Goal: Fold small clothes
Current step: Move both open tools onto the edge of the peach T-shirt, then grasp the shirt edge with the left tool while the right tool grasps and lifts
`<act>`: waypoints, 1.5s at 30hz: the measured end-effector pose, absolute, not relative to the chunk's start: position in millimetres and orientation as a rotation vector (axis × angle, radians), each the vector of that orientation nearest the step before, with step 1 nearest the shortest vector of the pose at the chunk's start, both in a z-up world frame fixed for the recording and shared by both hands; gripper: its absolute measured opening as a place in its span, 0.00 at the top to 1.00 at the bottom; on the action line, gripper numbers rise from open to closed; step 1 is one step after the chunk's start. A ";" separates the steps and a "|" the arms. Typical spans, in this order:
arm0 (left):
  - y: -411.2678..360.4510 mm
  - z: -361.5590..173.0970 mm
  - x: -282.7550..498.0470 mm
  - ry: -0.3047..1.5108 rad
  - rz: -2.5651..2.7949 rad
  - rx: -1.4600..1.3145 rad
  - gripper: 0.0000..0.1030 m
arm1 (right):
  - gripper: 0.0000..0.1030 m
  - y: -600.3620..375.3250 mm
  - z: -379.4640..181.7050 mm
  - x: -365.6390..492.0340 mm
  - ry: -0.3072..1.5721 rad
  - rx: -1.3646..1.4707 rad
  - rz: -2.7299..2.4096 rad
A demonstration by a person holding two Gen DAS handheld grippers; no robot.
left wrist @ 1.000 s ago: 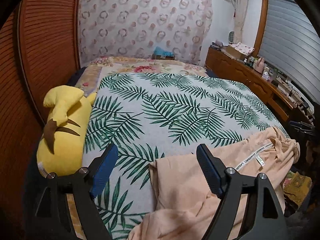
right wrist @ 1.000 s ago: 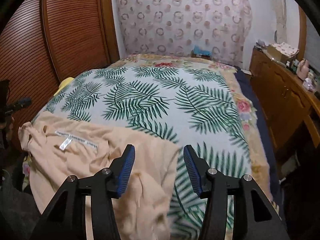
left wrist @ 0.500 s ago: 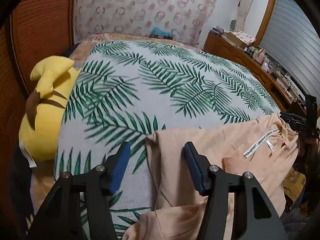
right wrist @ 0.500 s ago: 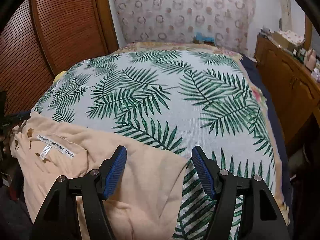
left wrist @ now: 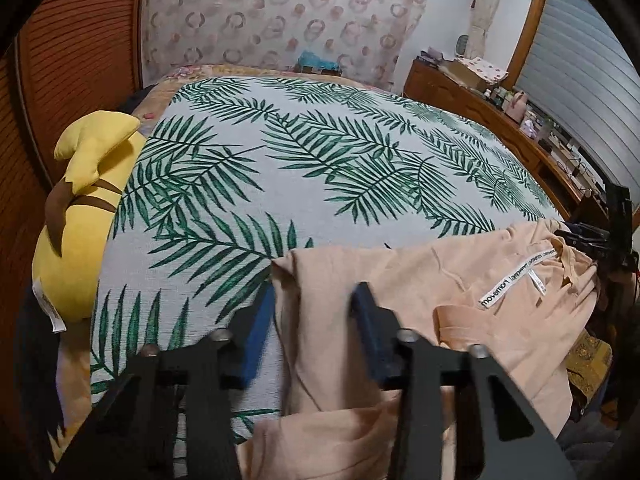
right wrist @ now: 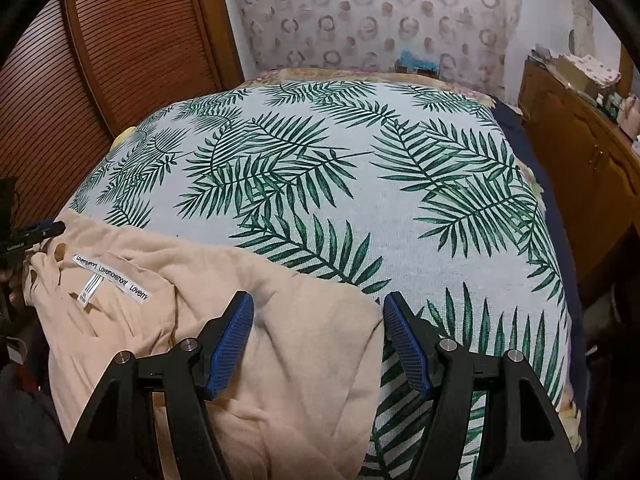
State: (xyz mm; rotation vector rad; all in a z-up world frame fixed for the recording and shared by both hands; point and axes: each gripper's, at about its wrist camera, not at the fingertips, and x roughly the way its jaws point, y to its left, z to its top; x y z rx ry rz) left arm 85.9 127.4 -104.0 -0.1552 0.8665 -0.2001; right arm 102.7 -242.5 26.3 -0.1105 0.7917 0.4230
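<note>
Left wrist view: left gripper (left wrist: 314, 322) blurred, garment (left wrist: 420, 280) bottom cut off

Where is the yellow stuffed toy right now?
In the left wrist view, the yellow stuffed toy lies along the left edge of the bed, beside the leaf-print blanket and near the wooden wardrobe.

Peach garment (left wrist: 404, 280) with white black-lettered label (left wrist: 516, 276), white bedspread (left wrist: 320, 168) in green palm fronds, yellow plush (left wrist: 76, 240) with brown stripes, black grippers with blue pads (right wrist: 230, 344), reddish-brown louvred doors (right wrist: 112, 64), pale curtain (left wrist: 280, 16) with pink rings
</note>
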 end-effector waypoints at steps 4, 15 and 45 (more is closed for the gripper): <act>121.7 -103.5 85.7 0.862 -0.201 -0.138 0.81 | 0.37 -236.3 25.4 99.4 0.794 -0.134 0.456; 119.6 -55.4 46.2 0.688 -0.239 -0.204 0.92 | 0.88 -224.1 38.1 69.8 0.783 -0.173 0.522; 118.7 33.1 -30.2 0.398 -0.319 -0.225 0.92 | 0.90 -274.4 134.8 -60.6 0.473 -0.116 0.512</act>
